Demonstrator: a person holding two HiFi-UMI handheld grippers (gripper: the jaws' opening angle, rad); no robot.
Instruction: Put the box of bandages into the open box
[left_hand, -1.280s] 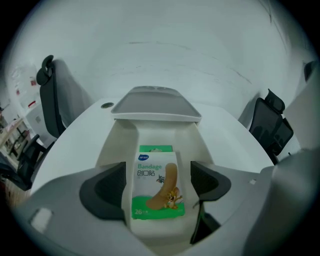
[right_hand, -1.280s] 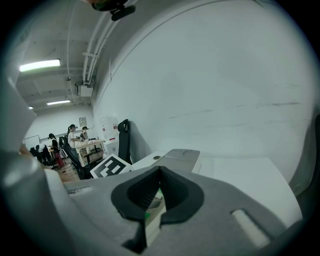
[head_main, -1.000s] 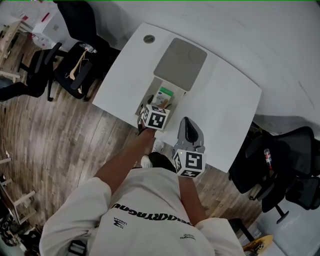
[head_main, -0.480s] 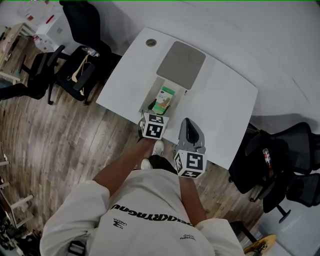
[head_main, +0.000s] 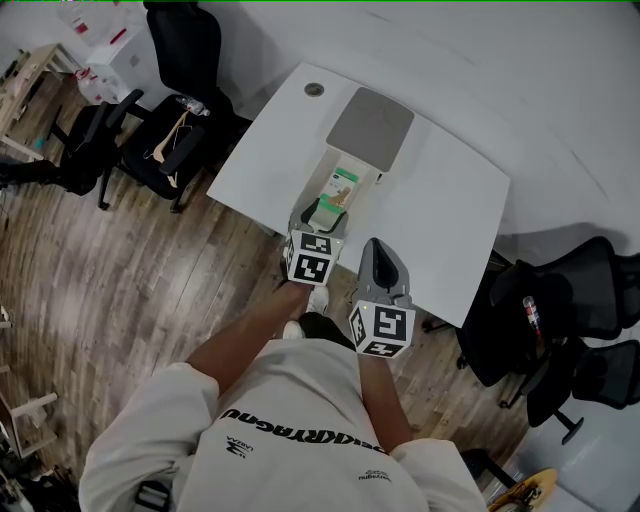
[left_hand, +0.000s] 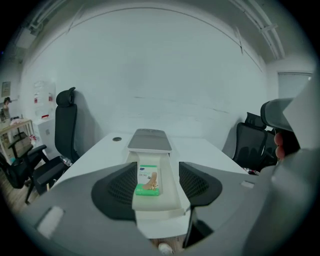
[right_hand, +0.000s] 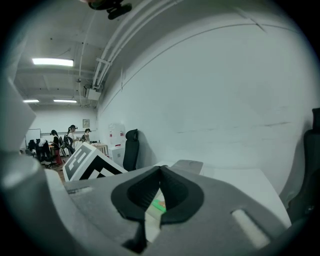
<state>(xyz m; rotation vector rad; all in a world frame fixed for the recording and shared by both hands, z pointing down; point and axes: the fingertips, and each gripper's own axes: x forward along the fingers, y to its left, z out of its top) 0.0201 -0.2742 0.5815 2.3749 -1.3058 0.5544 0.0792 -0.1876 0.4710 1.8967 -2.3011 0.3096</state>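
Green-white bandage box (left_hand: 148, 180) lies inside open box (left_hand: 171, 194).

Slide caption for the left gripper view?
Bandage box rests in the open box, beyond the left gripper, whose empty jaws have just been closing.

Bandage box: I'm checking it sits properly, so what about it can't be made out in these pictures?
- Print on the bandage box: too small in every view.
- Its underside: faces the open box floor, hidden in every view.
- Right gripper view: the shut right gripper hides all but a green sliver.

left gripper (left_hand: 156, 186) closing, empty, right gripper (right_hand: 160, 172) closed
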